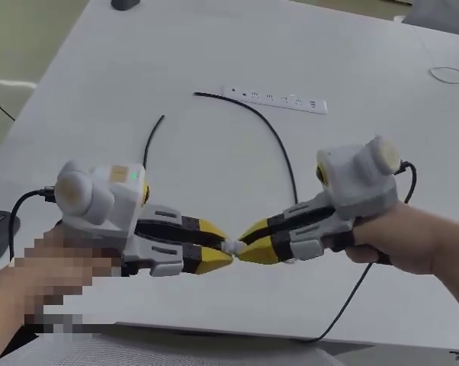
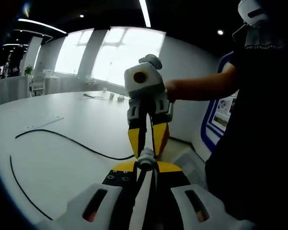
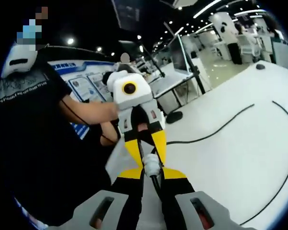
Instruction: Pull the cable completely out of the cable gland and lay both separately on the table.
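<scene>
- The cable gland (image 1: 231,248), a small white piece, hangs in the air above the near edge of the surface (image 1: 214,46), not resting on it.
- A short dark run of cable (image 3: 156,184) leaves the gland towards the right side. We judge its long axis to lie on the line between the two tools, crosswise in front of us.
- The left hand-held gripper (image 1: 226,245) has its jaws drawn in on the gland.
- The right hand-held gripper (image 1: 242,248) meets it tip to tip, its jaws nearly closed on that dark run, as far as we can tell.
- Neither side is nearer, since both touch the work. We judge that the pull should go straight apart along this shared axis.
- Beyond them, a black lead (image 1: 279,145) curves over the surface. We cannot tell whether it joins the gland.
</scene>
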A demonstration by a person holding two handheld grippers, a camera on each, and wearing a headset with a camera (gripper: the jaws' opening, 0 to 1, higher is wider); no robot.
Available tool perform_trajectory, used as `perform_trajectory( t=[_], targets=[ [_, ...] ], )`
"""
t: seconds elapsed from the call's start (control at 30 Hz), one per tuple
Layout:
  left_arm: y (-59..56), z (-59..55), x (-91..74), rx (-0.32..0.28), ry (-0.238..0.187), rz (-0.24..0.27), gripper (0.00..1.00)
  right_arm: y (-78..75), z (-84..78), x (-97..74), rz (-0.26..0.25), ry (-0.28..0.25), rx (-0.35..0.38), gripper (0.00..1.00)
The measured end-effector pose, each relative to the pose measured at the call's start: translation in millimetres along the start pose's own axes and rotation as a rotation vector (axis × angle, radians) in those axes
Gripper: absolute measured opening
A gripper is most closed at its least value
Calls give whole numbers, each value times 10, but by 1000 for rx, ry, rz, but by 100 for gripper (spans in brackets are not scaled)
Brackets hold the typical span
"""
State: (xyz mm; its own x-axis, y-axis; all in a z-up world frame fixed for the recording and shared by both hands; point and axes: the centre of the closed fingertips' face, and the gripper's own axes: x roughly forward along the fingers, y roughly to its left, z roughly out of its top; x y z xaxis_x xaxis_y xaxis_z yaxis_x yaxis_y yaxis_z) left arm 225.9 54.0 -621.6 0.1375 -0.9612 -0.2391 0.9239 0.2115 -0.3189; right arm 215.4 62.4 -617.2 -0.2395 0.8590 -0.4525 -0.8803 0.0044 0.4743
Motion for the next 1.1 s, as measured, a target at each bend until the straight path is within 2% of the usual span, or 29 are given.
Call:
perform_trajectory(
  t=[0.07, 0.2, 0.23, 0.37, 0.5, 0.53, 0.6, 0.8, 0.9, 1.1],
  targets=[
    [-7, 6, -1, -11, -8, -2, 15, 4, 6, -7, -40, 11, -109, 8],
    [-33, -3, 8, -24, -8, -9, 15, 10, -34, 0, -128, 89, -290, 8],
    [-37, -6, 12, -25, -8, -10, 15, -12, -34, -2, -147, 105, -362, 8],
    [-44, -8, 11, -37, -8, -11, 15, -13, -40, 2, -216, 145, -492, 7],
    [-47, 9, 1, -52, -20, -11, 15, -8, -25, -8, -281, 148, -540, 7],
    [-44, 20, -4, -56, -28, -9, 15, -13, -13, -12, -311, 161, -585, 7],
    [-56, 25, -5, -64, -31, -14, 15, 5, -20, -10, -341, 190, -631, 7],
    [-56, 49, -1, -82, -47, -15, 15, -3, -5, -16, -412, 250, -772, 7],
    [-47, 61, 2, -84, -51, -18, 15, 1, -1, -18, -421, 259, -795, 7],
    [-30, 76, 7, -79, -55, -15, 15, -16, 24, -34, -429, 250, -783, 8]
  ],
)
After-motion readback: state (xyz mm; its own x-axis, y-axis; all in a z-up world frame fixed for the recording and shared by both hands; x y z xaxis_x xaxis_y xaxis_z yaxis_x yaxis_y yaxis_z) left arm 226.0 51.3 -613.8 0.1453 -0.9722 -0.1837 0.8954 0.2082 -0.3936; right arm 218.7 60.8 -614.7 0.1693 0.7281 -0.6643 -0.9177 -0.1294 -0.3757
